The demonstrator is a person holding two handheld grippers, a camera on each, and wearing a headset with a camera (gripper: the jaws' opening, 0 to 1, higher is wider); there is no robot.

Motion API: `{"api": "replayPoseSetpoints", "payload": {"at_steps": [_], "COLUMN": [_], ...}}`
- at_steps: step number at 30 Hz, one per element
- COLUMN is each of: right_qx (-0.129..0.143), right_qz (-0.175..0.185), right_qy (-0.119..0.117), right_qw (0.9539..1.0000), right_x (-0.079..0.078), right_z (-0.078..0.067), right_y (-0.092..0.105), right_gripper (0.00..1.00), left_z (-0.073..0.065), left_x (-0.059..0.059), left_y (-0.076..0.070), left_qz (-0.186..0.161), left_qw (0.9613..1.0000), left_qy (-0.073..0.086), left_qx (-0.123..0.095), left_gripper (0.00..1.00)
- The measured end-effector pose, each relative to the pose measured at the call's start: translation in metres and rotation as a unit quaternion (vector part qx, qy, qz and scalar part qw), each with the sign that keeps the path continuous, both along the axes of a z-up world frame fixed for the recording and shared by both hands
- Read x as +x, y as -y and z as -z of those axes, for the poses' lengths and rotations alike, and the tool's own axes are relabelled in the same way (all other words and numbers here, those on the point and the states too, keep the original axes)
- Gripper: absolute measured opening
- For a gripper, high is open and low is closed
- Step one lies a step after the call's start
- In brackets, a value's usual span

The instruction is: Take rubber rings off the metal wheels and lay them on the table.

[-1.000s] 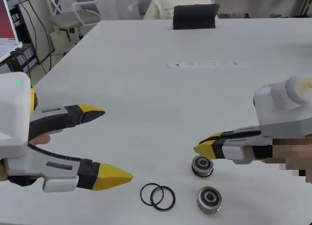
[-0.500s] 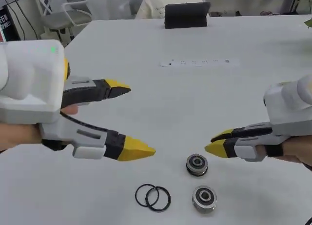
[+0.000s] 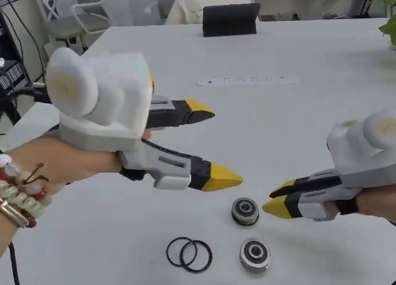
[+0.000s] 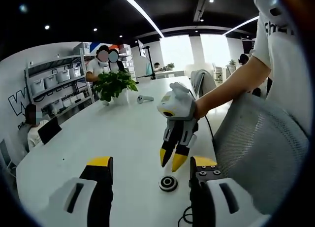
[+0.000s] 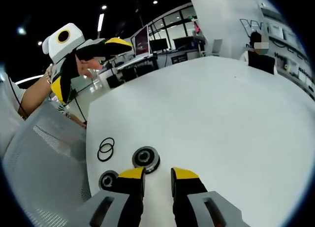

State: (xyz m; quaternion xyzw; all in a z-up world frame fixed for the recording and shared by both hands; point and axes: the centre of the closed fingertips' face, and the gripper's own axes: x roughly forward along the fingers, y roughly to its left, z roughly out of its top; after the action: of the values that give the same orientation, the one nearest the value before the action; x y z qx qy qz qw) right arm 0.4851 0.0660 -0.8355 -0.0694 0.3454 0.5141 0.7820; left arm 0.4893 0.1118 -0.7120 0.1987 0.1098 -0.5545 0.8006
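Two metal wheels lie on the white table (image 3: 260, 130) near its front edge, one (image 3: 245, 211) farther from me with a dark rim, one (image 3: 255, 255) nearer with a silvery rim. Two black rubber rings (image 3: 189, 253) lie overlapped on the table to their left. My right gripper (image 3: 276, 198) hovers just right of the farther wheel (image 5: 145, 158), jaws a narrow gap apart and empty. My left gripper (image 3: 218, 146) is held above the table, left of the wheels, wide open and empty. The left gripper view looks past a wheel (image 4: 168, 183) at the right gripper (image 4: 170, 162).
A black laptop (image 3: 229, 20) stands at the far end with a person seated behind it. A power socket strip (image 3: 247, 81) is set in the tabletop. Office chairs (image 3: 62, 19) stand at the far left. A potted plant (image 4: 113, 84) sits down the table.
My left gripper has risen and swung right towards the table's middle, still wide open. The right gripper has drawn back slightly to the right of the farther wheel. Wheels and rings lie as before.
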Motion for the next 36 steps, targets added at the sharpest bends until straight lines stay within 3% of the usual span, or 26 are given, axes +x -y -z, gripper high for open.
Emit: {"api": "replayPoseSetpoints", "payload": {"at_steps": [8,14,18,19,24,27,30,33,36], "right_qx": [-0.008,-0.011,-0.016,-0.017,-0.022,-0.024,-0.025,-0.025,-0.024], "right_qz": [-0.010,-0.018,-0.025,-0.027,-0.034,-0.036,-0.038,-0.043,-0.045], "right_qy": [-0.004,-0.006,-0.007,-0.007,-0.010,-0.011,-0.012,-0.009,-0.009], "right_qw": [0.9999,0.9998,0.9995,0.9995,0.9991,0.9990,0.9989,0.9987,0.9987], "right_x": [-0.001,-0.003,-0.005,-0.005,-0.008,-0.009,-0.010,-0.011,-0.012], "right_z": [0.005,0.008,0.011,0.011,0.016,0.018,0.019,0.019,0.019], "right_y": [0.001,0.000,-0.001,-0.001,-0.002,-0.002,-0.003,-0.006,-0.009], "right_gripper": [0.19,0.19,0.19,0.19,0.19,0.19,0.19,0.19,0.20], "left_z": [0.023,0.045,0.069,0.076,0.094,0.103,0.111,0.116,0.117], "left_x": [0.009,0.012,0.008,0.006,0.001,-0.001,-0.003,-0.004,-0.004], "left_y": [0.024,0.028,0.025,0.025,0.027,0.028,0.029,0.029,0.029], "left_qz": [-0.001,-0.024,-0.032,-0.026,-0.020,-0.016,-0.023,-0.020,-0.024], "left_qw": [0.9995,0.9986,0.9982,0.9985,0.9983,0.9981,0.9959,0.9961,0.9956], "left_qy": [-0.018,-0.024,-0.040,-0.043,-0.054,-0.057,-0.087,-0.083,-0.088], "left_qx": [-0.024,-0.041,-0.033,-0.021,0.003,0.014,0.010,0.022,0.019], "left_gripper": [0.54,0.48,0.34,0.32,0.30,0.28,0.29,0.27,0.25]}}
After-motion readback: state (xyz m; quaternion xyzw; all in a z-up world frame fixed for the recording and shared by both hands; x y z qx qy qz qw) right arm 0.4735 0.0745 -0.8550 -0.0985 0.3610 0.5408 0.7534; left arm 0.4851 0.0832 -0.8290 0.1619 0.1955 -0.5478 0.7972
